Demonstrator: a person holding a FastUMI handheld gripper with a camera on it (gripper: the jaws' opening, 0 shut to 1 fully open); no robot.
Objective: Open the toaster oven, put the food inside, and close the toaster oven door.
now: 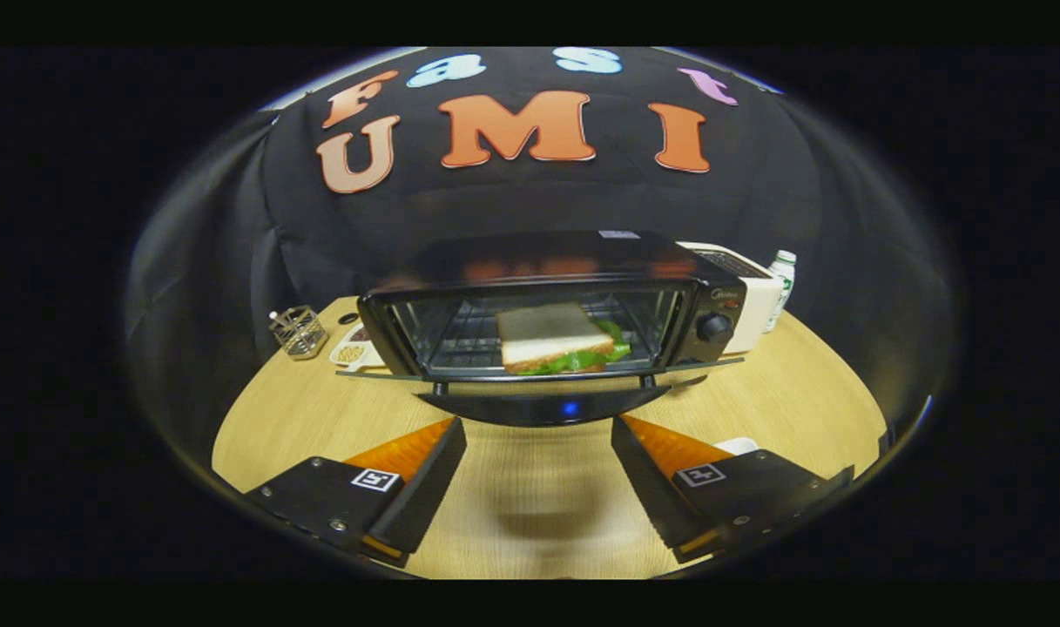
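Tongs [538, 475] gape wide, empty; sandwich [557, 338] sits inside the toaster oven [712, 300], so lifting its door [538, 376] shut looks next.

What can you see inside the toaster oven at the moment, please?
Inside the toaster oven, a sandwich with lettuce lies on the wire rack, with the door folded down. The sandwich hides the rack beneath it. The gripper is open, short of the door.

You're in a staged booth, not a real kitchen: black cloth wall [233, 218] behind a round wooden worktop [782, 401], with a toaster oven [547, 305], wire basket [299, 333] and bottle [782, 283] as props.
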